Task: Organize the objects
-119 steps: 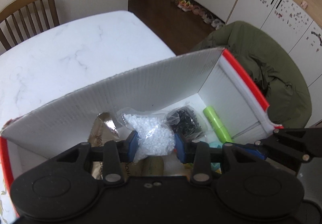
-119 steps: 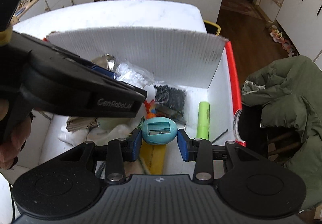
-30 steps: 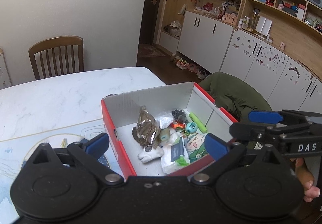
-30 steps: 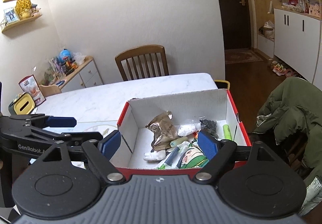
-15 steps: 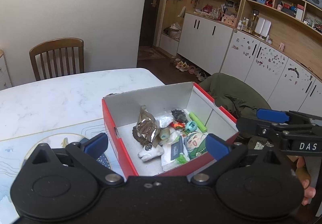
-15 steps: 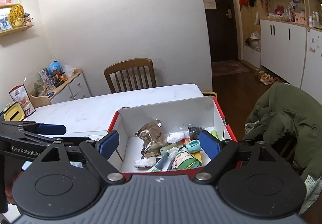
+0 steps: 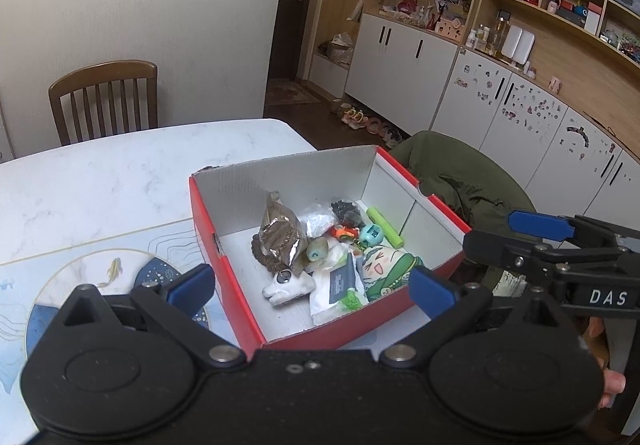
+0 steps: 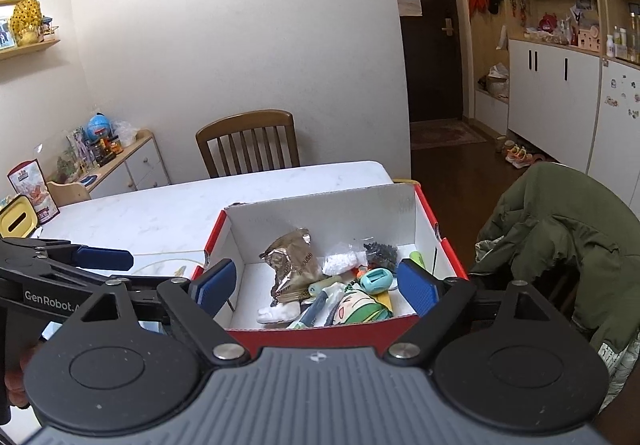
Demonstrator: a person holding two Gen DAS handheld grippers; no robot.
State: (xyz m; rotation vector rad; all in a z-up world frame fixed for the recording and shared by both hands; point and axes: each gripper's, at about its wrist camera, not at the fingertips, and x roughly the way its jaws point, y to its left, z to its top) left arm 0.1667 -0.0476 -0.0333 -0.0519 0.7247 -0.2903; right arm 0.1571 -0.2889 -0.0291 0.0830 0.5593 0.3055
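Observation:
A red cardboard box (image 7: 236, 285) (image 8: 320, 335) with a white inside sits at the near right of the white table. In it lie a brown foil packet (image 7: 280, 237) (image 8: 292, 265), a bag of white beads (image 7: 318, 223) (image 8: 340, 263), a bag of dark bits (image 7: 346, 209), a green tube (image 7: 384, 228), a teal egg-shaped toy (image 7: 371, 233) (image 8: 375, 280), a white plush (image 7: 286, 287) and a green-haired plush (image 7: 386, 265) (image 8: 356, 307). My left gripper (image 7: 310, 287) is open and empty, held back above the box. My right gripper (image 8: 314, 287) is open and empty too.
A wooden chair (image 7: 106, 101) (image 8: 248, 143) stands at the table's far side. A green jacket (image 7: 464, 181) (image 8: 560, 249) hangs over a chair right of the box. A blue and white placemat (image 7: 100, 273) lies left of the box. A yellow holder (image 8: 16, 221) sits far left.
Four seconds ago both grippers were down in the box, the left around the bead bag, the right around the teal toy. Both items now lie in the box and the grippers have lifted away.

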